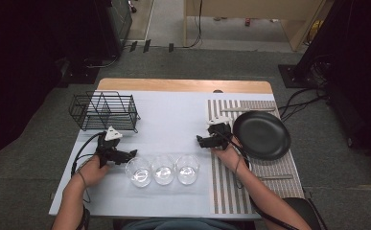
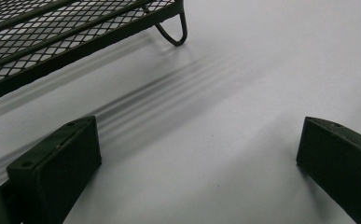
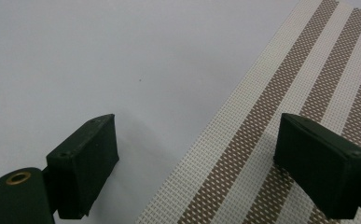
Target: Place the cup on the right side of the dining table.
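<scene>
- Glasses, three of them, stand in a row near the front edge of the table [image 1: 173, 108] in the high view: left glass [image 1: 138, 171], middle glass [image 1: 163, 169], right glass [image 1: 187, 168], each touching or just beside its neighbour.
- Also in the high view, the left gripper [image 1: 131, 154] lies low just beside the left glass, its jaws pointing at it but not around it.
- A black wire rack [image 1: 104, 111] stands behind the left gripper, well apart from the glasses, and looks bare of any glass.
- The right gripper [image 1: 201, 141] sits at the edge of a striped mat [image 1: 231, 187], near a black plate [image 1: 262, 134] that rests on that mat; it is behind the right glass and apart from it.
- In the left gripper view, the jaws stand wide apart over the bare pale cloth [image 2: 225, 93], with nothing between them; a foot and mesh side of the rack [image 2: 52, 32] show at the upper left.
- In the right gripper view, the jaws are likewise spread, holding nothing; one hangs over the cloth [image 3: 122, 56], the other over the mat [image 3: 281, 98].
- Judged from this, the work has hardly begun: no glass is gripped or lifted, all three are on the table, and if they are bound for the rack, every one is yet to go.
- The likely first step is closing the left gripper on the left glass.
</scene>
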Tool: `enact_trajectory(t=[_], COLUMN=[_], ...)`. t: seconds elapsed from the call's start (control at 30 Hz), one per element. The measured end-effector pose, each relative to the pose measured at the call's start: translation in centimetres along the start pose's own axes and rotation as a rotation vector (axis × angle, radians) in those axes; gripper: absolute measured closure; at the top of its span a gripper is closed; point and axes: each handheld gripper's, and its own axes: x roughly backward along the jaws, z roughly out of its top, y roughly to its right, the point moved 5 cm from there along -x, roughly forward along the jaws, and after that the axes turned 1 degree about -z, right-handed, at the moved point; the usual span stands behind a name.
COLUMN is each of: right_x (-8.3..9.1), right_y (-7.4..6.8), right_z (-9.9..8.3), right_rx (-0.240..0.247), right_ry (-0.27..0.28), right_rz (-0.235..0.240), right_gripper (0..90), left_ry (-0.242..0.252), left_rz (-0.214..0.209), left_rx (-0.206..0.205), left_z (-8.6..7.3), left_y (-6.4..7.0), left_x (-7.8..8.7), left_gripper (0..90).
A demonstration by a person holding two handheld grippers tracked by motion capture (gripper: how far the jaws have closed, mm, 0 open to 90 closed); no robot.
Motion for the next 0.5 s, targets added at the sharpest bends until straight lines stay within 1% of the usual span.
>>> enact_trajectory(t=[0.2,0.37,0.5], right_x=[0.02,0.12,0.17], right_y=[0.02,0.14,0.02], right_z=[0.11,0.30,0.39], right_rx=[-0.006,-0.038,-0.041], right_ry=[-0.012,-0.026,-0.030], right_rz=[0.000,0.017,0.031], right_gripper=[13.6,13.8,14.3], left_ry=[0.000,0.000,0.001], left_rz=[0.000,-0.001,0.000], left_rx=[0.000,0.000,0.000], left_z=[0.00,0.00,0.00], left_y=[0.00,0.00,0.00], left_x=[0.00,0.00,0.00], left_gripper=[0.0,0.0,0.0])
